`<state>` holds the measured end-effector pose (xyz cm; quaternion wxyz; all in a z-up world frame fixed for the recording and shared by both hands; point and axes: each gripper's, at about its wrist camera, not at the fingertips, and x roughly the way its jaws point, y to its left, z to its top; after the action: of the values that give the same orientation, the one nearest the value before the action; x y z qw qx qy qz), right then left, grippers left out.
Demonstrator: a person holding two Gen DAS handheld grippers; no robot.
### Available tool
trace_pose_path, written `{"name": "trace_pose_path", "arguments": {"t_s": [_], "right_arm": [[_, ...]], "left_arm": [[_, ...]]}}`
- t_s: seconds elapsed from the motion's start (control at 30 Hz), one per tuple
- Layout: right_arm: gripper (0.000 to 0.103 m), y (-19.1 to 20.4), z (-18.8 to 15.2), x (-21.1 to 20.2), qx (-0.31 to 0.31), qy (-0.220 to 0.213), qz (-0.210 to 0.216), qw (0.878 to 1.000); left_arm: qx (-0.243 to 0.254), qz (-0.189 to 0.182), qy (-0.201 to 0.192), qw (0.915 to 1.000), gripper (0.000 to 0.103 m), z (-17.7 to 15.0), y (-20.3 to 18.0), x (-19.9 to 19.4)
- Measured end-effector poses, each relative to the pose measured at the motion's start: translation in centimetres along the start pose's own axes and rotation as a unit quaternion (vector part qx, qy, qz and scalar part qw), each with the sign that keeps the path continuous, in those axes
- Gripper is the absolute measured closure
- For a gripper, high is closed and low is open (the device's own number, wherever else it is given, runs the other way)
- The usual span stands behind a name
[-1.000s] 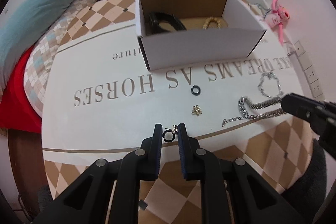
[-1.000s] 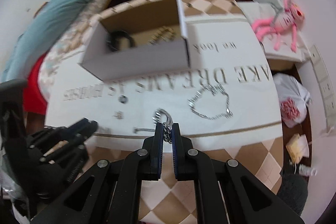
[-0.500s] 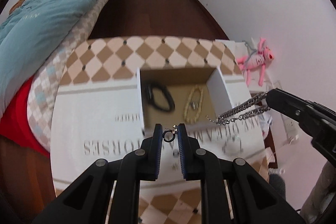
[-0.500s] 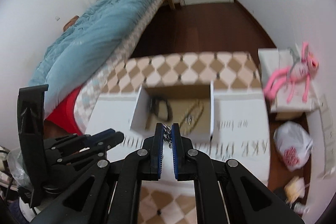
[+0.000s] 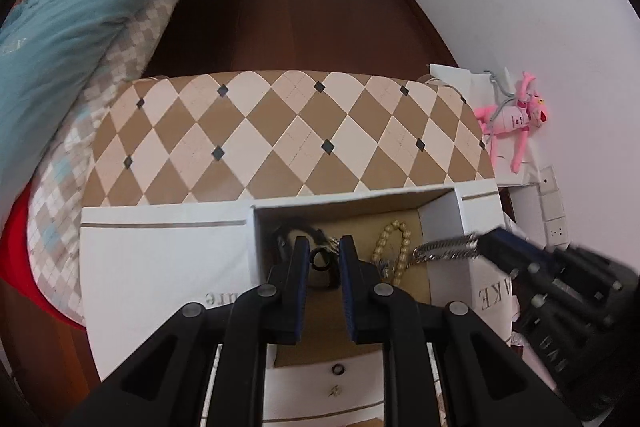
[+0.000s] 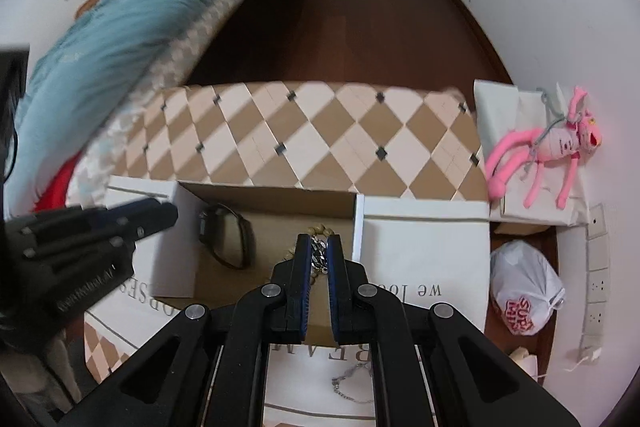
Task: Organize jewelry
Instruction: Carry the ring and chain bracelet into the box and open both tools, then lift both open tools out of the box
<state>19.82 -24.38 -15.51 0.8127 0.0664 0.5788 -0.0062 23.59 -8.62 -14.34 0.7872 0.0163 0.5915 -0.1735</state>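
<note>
The left gripper (image 5: 324,258), black with blue-lined fingers, is clamped on a small black ring earring with a gold clasp (image 5: 320,259), which hangs between its fingertips over the open white cardboard box with a brown floor (image 5: 442,223). The right gripper (image 6: 319,254) pinches a chunky silver link chain (image 6: 319,255) between nearly closed fingers; in the left wrist view the chain stretches from those tips out over the box's right wall.

Nearest, on the white printed cloth in front of the box, lie a small black ring (image 5: 338,369), a tiny gold stud (image 5: 334,391) and a thin silver bracelet (image 6: 352,385).

Inside the box, just beyond the left gripper's tips, rests a black strap-like band (image 6: 228,241); to its right is a string of pale gold beads (image 5: 394,243), directly under the held chain.

Farther off are the tan-and-cream diamond-patterned tablecloth (image 5: 280,135), a pink plush toy (image 6: 548,151) and a teal quilt (image 5: 68,7).
</note>
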Motion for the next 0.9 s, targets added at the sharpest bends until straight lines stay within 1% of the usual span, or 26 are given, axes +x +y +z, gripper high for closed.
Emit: {"name": "trace_pose_path", "arguments": {"t_s": [0.03, 0.1, 0.13, 0.17, 0.2, 0.23, 0.27, 0.3, 0.33, 0.37, 0.4, 0.43, 0.47, 0.53, 0.67, 0.77, 0.9], "right_arm": [[0.094, -0.3, 0.1, 0.6, 0.007, 0.008, 0.003, 1.0], [0.093, -1.1, 0.2, 2.0, 0.023, 0.04, 0.013, 0.999], [0.09, -1.4, 0.2, 2.5, 0.03, 0.051, 0.02, 0.998], [0.079, -1.6, 0.2, 2.7, 0.035, 0.055, 0.025, 0.998], [0.069, -1.9, 0.1, 2.7, 0.04, 0.056, 0.025, 0.997], [0.054, -2.1, -0.1, 2.6, 0.041, 0.054, 0.024, 0.997], [0.047, -2.1, -0.2, 2.5, 0.039, 0.05, 0.022, 0.998], [0.047, -2.2, -0.3, 2.3, 0.038, 0.045, 0.016, 0.998], [0.047, -2.2, -0.5, 2.1, 0.037, 0.042, 0.014, 0.998], [0.044, -2.3, -0.6, 1.8, 0.037, 0.04, 0.009, 0.998], [0.04, -2.4, -0.7, 1.7, 0.037, 0.038, -0.002, 0.999], [0.026, -2.4, -0.8, 1.5, 0.037, 0.034, -0.01, 0.999], [0.013, -2.3, -0.8, 1.3, 0.033, 0.028, -0.024, 0.999], [0.006, -1.9, -1.2, 1.3, 0.02, 0.021, -0.055, 0.998], [0.006, -1.2, -2.1, 1.8, 0.007, 0.025, -0.077, 0.997], [0.002, -1.1, -2.7, 2.2, 0.009, 0.027, -0.077, 0.997], [0.002, -1.1, -3.2, 2.2, 0.015, 0.023, -0.081, 0.996]], "left_arm": [[-0.005, -0.001, 0.008, 1.0, 0.089, 0.4, 0.0, 0.4], [-0.018, -0.007, 0.023, 0.9995, 0.083, 0.9, 0.2, 1.1], [-0.025, -0.007, 0.028, 0.9993, 0.071, 1.1, 0.4, 1.3], [-0.029, -0.007, 0.026, 0.9992, 0.053, 1.2, 0.5, 1.3], [-0.034, -0.008, 0.022, 0.9991, 0.043, 1.2, 0.7, 1.2], [-0.038, -0.007, 0.015, 0.9991, 0.03, 1.2, 1.0, 0.9], [-0.04, -0.005, 0.009, 0.9991, 0.029, 1.2, 1.2, 0.7], [-0.043, 0.001, 0.002, 0.9991, 0.028, 1.0, 1.5, 0.5], [-0.044, 0.011, 0.0, 0.999, 0.023, 0.9, 1.7, 0.4], [-0.045, 0.019, -0.003, 0.9988, 0.011, 0.7, 1.9, 0.3], [-0.044, 0.03, -0.008, 0.9985, 0.005, 0.4, 2.1, 0.1], [-0.043, 0.047, -0.016, 0.9978, 0.0, 0.0, 2.4, 0.0], [-0.042, 0.059, -0.022, 0.9971, 0.0, -0.3, 2.6, -0.2], [-0.042, 0.078, -0.032, 0.9955, 0.0, -1.2, 2.9, -0.4], [-0.042, 0.1, -0.049, 0.9929, 0.0, -2.9, 3.3, -0.8], [-0.042, 0.103, -0.05, 0.9925, 0.0, -3.8, 3.5, -0.8], [-0.043, 0.107, -0.055, 0.9918, 0.0, -4.4, 3.4, -1.1]]}}
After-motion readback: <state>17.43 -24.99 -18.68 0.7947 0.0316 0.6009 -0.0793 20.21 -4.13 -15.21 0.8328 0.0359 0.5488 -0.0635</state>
